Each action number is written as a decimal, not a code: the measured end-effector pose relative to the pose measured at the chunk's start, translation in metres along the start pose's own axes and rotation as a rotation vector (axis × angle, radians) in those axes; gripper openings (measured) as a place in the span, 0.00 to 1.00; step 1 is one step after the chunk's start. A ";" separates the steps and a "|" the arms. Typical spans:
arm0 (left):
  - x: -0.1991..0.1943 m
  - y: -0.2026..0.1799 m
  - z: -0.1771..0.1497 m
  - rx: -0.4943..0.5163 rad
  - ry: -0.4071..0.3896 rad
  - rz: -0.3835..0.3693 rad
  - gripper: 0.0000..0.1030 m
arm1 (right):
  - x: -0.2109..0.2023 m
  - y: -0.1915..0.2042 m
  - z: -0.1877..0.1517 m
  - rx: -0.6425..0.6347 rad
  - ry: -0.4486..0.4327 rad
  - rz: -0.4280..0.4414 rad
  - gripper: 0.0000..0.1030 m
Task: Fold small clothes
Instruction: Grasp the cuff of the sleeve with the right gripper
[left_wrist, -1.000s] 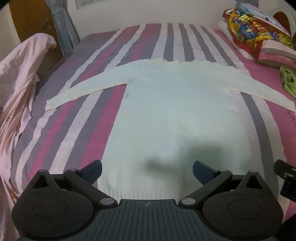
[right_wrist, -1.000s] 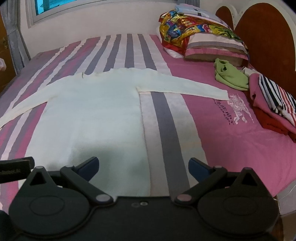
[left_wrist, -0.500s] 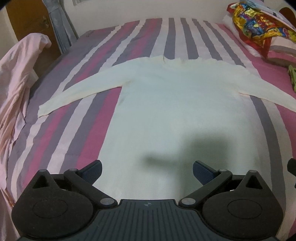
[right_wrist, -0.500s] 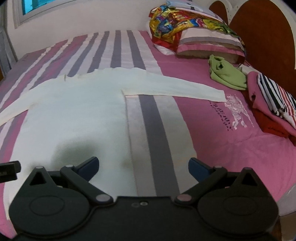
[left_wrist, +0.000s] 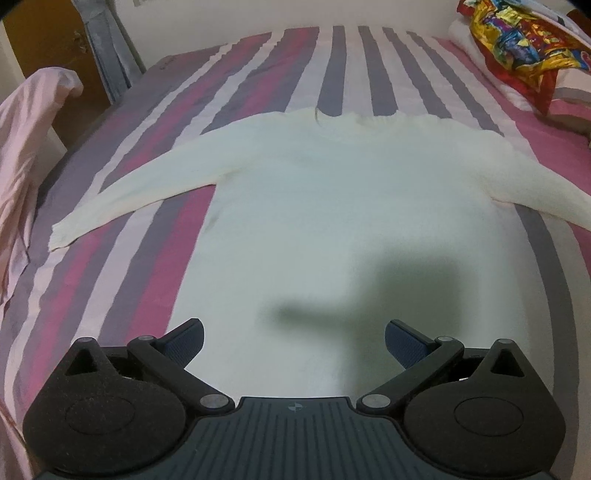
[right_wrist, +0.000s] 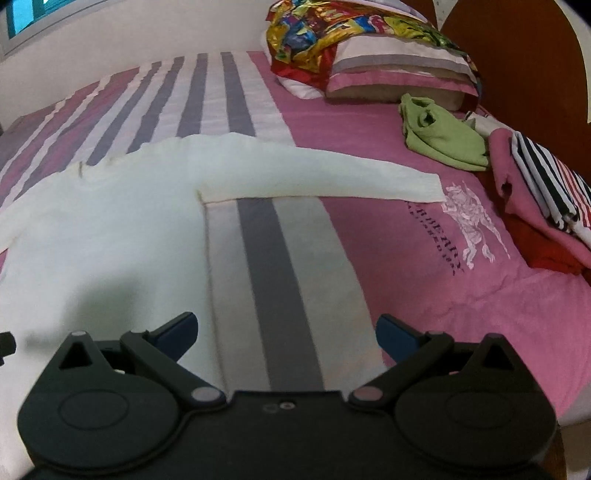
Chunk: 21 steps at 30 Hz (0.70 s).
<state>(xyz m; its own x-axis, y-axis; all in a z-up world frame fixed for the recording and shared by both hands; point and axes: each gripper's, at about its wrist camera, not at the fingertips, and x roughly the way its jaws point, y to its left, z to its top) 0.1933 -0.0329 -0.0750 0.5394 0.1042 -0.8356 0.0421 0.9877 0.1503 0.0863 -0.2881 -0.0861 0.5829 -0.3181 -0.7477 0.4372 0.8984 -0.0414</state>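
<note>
A cream long-sleeved sweater (left_wrist: 332, 206) lies flat on the striped bedspread, both sleeves spread out sideways and the collar at the far end. My left gripper (left_wrist: 293, 338) hovers open over the sweater's lower body, nothing between its fingers. In the right wrist view the sweater (right_wrist: 110, 221) fills the left side, its right sleeve (right_wrist: 332, 177) stretched across the pink sheet. My right gripper (right_wrist: 286, 334) is open above the grey stripe just right of the sweater's side edge, holding nothing.
A pink cloth (left_wrist: 22, 147) hangs at the bed's left side. Pillows with a colourful wrap (right_wrist: 351, 40) sit at the head. A green garment (right_wrist: 439, 133) and a pile of pink, red and striped clothes (right_wrist: 543, 199) lie at the right, by the wooden headboard (right_wrist: 517, 55).
Both grippers have moved forward over the bed toward the sweater's upper part, the right one also shifting right off the sweater body. Both stay open.
</note>
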 end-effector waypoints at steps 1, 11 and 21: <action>0.003 -0.002 0.002 0.003 0.001 -0.001 1.00 | 0.005 -0.002 0.003 0.005 0.000 -0.001 1.00; 0.044 -0.035 0.033 0.027 0.007 -0.005 1.00 | 0.059 -0.030 0.028 0.109 0.017 0.029 0.94; 0.083 -0.070 0.071 0.049 0.008 -0.022 1.00 | 0.128 -0.065 0.060 0.186 0.036 -0.037 0.84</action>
<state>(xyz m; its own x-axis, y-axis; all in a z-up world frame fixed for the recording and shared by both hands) 0.2946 -0.1018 -0.1178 0.5312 0.0839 -0.8431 0.0947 0.9830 0.1575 0.1731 -0.4053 -0.1396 0.5405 -0.3362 -0.7712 0.5791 0.8137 0.0512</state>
